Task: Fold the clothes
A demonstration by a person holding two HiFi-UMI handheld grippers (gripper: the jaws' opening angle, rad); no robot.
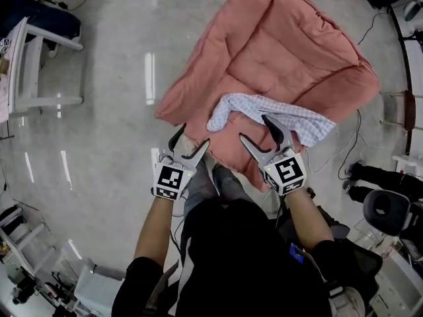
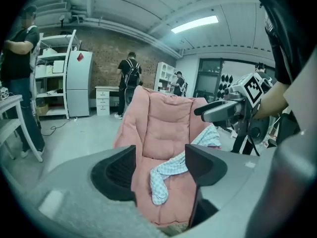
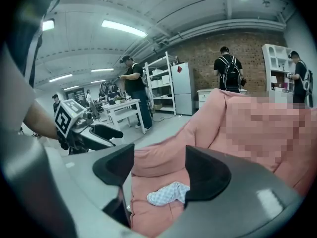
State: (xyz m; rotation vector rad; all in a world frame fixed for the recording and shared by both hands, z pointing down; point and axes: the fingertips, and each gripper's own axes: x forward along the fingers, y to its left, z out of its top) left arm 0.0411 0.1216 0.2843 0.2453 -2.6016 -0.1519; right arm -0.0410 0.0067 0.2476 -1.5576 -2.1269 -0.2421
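A light blue-and-white checked garment (image 1: 264, 114) lies crumpled across the seat of a pink padded floor chair (image 1: 277, 51). In the head view both grippers hover just in front of the chair's near edge. The left gripper (image 1: 193, 136) is open over the front left corner, with nothing between its jaws. My right gripper (image 1: 253, 127) is open too, close to the garment's near edge and not touching it. The left gripper view shows the garment (image 2: 166, 175) between and beyond its jaws, with the right gripper (image 2: 218, 110) off to the right. The right gripper view shows the garment (image 3: 166, 193) lower on the seat.
A white table (image 1: 33, 65) stands at the far left and a black stool (image 1: 386, 210) at the right. Cables (image 1: 360, 137) run on the shiny floor beside the chair. In the left gripper view, people (image 2: 130, 81), shelves and a white fridge (image 2: 78, 83) stand along the brick back wall.
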